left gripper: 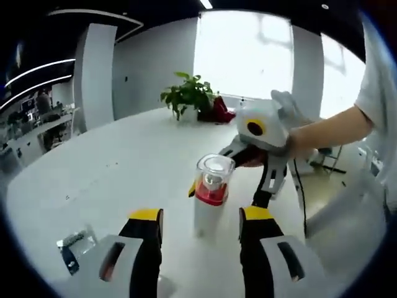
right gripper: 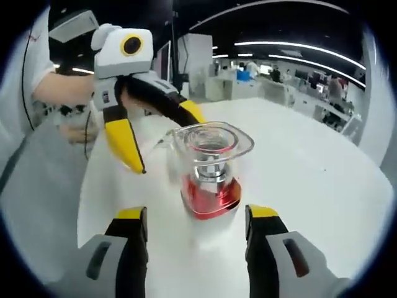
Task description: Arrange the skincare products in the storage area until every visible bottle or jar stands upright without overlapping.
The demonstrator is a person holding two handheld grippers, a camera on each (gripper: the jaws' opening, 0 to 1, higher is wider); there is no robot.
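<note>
Item: skincare bottle (left gripper: 211, 197), upright on the white tabletop (left gripper: 111, 167); white cylindrical body, glossy red collar, clear plastic cap over a silver pump.

Left gripper (left gripper: 201, 218): yellow-tipped black fingers (left gripper: 147, 218) spread, bottle between them, not touching.

Right gripper (right gripper: 197, 217): fingers spread either side of the bottle (right gripper: 209, 180), apart from it.

Also present: leafy green potted plant (left gripper: 188, 94) at the far edge of the tabletop; small metal clip (left gripper: 73, 248) near the left fingers.

White table (left gripper: 111, 167): upright bottle (left gripper: 211, 194), potted plant (left gripper: 189, 95), small metal item, perhaps clip (left gripper: 73, 247).
</note>
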